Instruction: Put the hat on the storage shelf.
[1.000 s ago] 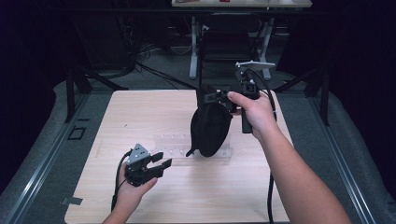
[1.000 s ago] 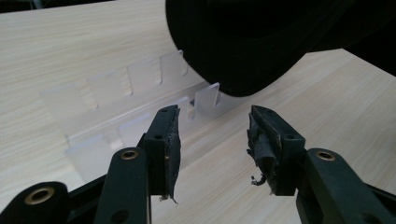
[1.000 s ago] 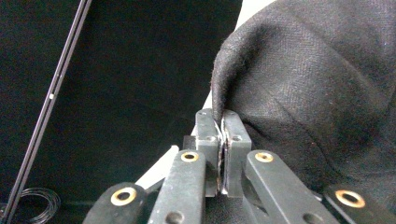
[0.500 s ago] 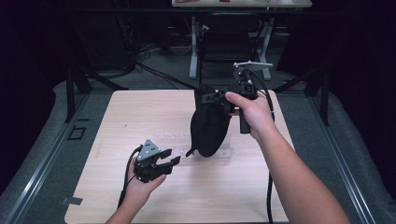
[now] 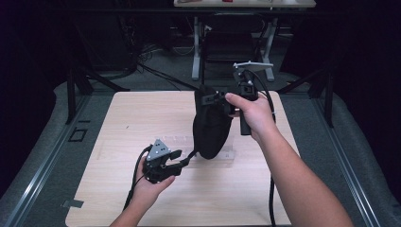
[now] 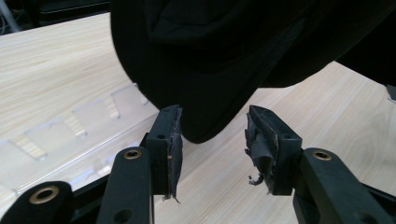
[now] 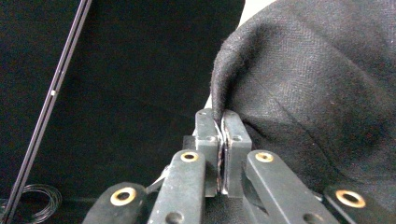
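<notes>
Looking down from the high view, my right claw (image 5: pixel 218 98) has a black cloth bag (image 5: pixel 211 125) pinched by its top edge, so it hangs with its bottom tip low over the wooden surface (image 5: pixel 127 118), right by a clear plastic tray (image 5: pixel 177 142). My left claw (image 5: pixel 178 161) sits just beside that tip. From the left gripper view, my left claw (image 6: pixel 212 135) has just been closing a bit, but the jaws are apart and the bag's rounded bottom (image 6: pixel 205 70) hangs just beyond them, not pinched. Right gripper view: right claw (image 7: pixel 222 116) clamped tight on a fold of the bag's edge (image 7: pixel 308 79).
</notes>
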